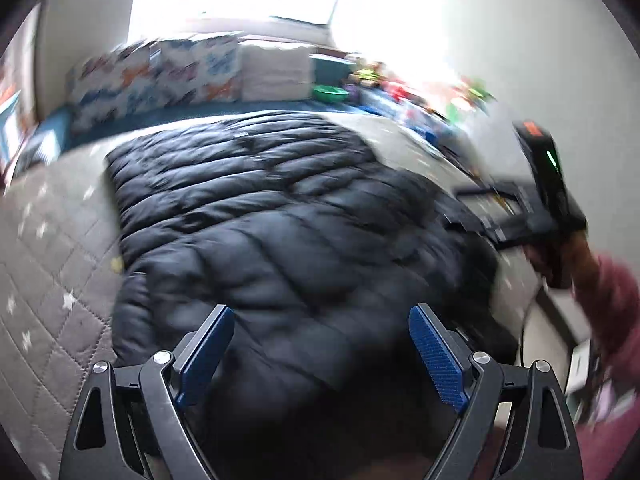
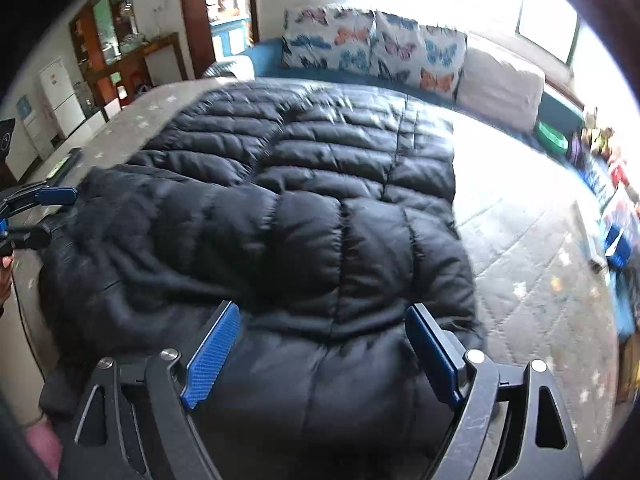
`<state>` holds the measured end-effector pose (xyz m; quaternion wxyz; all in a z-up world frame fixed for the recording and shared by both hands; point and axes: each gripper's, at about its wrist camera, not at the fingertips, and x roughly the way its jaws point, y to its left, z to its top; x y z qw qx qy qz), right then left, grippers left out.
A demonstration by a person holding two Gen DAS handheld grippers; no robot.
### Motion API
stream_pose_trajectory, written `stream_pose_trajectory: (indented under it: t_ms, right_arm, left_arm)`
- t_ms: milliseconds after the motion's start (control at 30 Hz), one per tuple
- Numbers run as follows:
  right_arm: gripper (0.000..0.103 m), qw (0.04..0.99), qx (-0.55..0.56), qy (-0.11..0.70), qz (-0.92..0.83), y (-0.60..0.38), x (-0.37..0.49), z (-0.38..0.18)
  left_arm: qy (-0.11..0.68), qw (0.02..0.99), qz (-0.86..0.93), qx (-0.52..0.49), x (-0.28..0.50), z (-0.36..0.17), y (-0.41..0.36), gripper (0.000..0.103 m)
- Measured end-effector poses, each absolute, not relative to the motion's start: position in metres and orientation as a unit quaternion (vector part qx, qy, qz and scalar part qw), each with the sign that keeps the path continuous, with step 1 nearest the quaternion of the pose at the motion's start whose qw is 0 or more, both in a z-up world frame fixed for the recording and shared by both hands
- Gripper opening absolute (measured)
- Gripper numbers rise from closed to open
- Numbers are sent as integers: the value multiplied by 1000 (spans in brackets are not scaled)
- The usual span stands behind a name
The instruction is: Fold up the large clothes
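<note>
- Left tongs (image 1: 322, 354) are gaping wide, gripping nothing, hovering over the black puffer jacket (image 1: 280, 216).
- Right tongs (image 2: 322, 354) are spread apart too, jacket sprawling ahead on the bed (image 2: 532, 264).

Black quilted jacket (image 2: 304, 208), seemingly star-patterned mattress (image 1: 52, 280)

No legible text, label, brand or number is found in either view. An orange patch (image 1: 532, 127) sits on the black handheld device at the right of the left wrist view; any marking there is too blurred to read.
</note>
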<state>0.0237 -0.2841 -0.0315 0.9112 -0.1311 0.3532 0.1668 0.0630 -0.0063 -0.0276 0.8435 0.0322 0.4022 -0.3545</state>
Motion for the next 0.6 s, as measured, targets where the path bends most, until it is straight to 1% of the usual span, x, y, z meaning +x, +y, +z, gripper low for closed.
stream_pose_trajectory:
  t_ms: [133,267,500,600]
  right_arm:
    - [93,913,-145,336,180,-287,-14,-24]
    - [93,907,-167,339,184,-287,-44,-31]
    - [93,896,-210,352,171,-289,-79,-57]
    - [93,891,-222,361,164,-293,-89,-70]
  left_arm:
    - [380,822,-407,123,-3,-30,-31,95]
    - [378,791,-451,169,-50,-47,-50,96]
    - [389,767,-454,233,-80,-88,-81,96]
    - [374,774,-435,269,-85,-102,-90,96]
